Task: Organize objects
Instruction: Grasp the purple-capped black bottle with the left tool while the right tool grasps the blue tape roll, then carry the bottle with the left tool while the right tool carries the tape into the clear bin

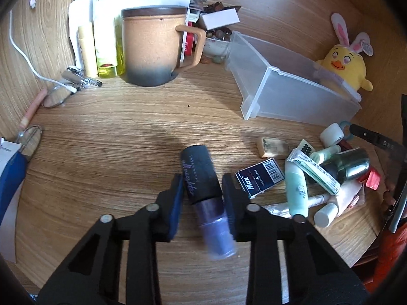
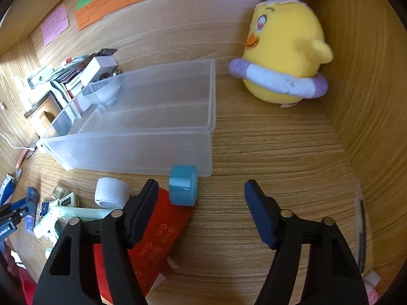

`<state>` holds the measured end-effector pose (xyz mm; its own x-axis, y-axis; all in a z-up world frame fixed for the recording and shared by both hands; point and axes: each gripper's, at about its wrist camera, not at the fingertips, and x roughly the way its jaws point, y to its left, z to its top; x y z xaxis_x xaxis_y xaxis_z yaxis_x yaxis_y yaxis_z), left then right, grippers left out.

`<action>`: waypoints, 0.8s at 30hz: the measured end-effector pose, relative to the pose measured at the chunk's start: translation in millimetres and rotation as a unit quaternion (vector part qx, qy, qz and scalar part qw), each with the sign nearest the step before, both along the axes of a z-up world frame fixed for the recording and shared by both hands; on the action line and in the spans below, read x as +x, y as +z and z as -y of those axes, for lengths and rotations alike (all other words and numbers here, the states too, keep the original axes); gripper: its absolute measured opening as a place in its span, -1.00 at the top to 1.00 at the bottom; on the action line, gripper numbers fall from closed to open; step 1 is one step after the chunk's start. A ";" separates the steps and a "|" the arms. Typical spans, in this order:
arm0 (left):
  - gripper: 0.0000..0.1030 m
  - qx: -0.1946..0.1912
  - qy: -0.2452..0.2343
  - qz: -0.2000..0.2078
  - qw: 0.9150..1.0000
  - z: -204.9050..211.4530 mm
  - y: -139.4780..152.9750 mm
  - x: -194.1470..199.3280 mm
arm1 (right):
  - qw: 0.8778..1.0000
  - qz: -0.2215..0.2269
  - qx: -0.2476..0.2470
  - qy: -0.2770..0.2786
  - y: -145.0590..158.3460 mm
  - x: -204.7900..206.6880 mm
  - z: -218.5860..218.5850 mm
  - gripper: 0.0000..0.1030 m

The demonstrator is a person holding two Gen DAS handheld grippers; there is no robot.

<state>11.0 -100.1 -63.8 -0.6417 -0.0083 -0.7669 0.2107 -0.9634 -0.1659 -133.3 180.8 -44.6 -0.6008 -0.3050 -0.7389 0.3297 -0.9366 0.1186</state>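
My left gripper [image 1: 203, 190] is shut on a purple bottle with a black cap [image 1: 203, 178], held above the wooden desk. A clear plastic bin [image 1: 292, 81] lies to the upper right; it also shows in the right wrist view [image 2: 142, 117], and looks empty. My right gripper [image 2: 201, 195] is open and empty, just in front of the bin. A blue tape roll [image 2: 183, 188] sits between its fingers, on a red box [image 2: 157, 233]. A pile of small tubes and bottles [image 1: 318, 178] lies right of my left gripper. A white tape roll [image 2: 110, 192] lies by the pile.
A tan mug [image 1: 152, 48] with bottles [image 1: 106, 30] and boxes stands at the back left. A yellow chick plush [image 2: 282, 50] sits behind the bin by the wooden wall. A white cable [image 1: 23, 53] and spectacles [image 1: 54, 97] lie far left. A dark Max box [image 1: 259, 175] lies near the pile.
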 end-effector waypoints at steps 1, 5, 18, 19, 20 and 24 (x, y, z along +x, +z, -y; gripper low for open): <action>0.47 0.000 0.001 0.000 1.000 0.5 -0.3 -0.9 | 1.000 0.002 0.002 0.002 -1.4 -0.9 2.7 -0.09; 0.51 0.009 0.006 -0.005 1.000 5.7 -0.9 -5.7 | 1.000 0.006 0.010 0.009 -6.9 -5.3 10.2 0.32; 0.51 -0.001 -0.006 -0.063 0.998 1.0 34.0 -17.2 | 0.999 -0.031 0.000 0.012 11.2 10.0 5.5 0.68; 0.51 -0.002 -0.009 -0.068 0.998 -0.9 37.2 -18.5 | 0.999 -0.036 -0.004 0.014 15.3 12.9 4.1 0.68; 0.51 -0.003 -0.013 -0.074 0.997 -3.6 41.4 -21.0 | 0.999 -0.041 -0.006 0.015 19.0 15.3 3.3 0.68; 0.51 -0.002 -0.026 -0.095 0.995 -13.1 55.6 -28.7 | 0.997 -0.068 -0.018 0.019 38.8 24.9 -0.1 0.68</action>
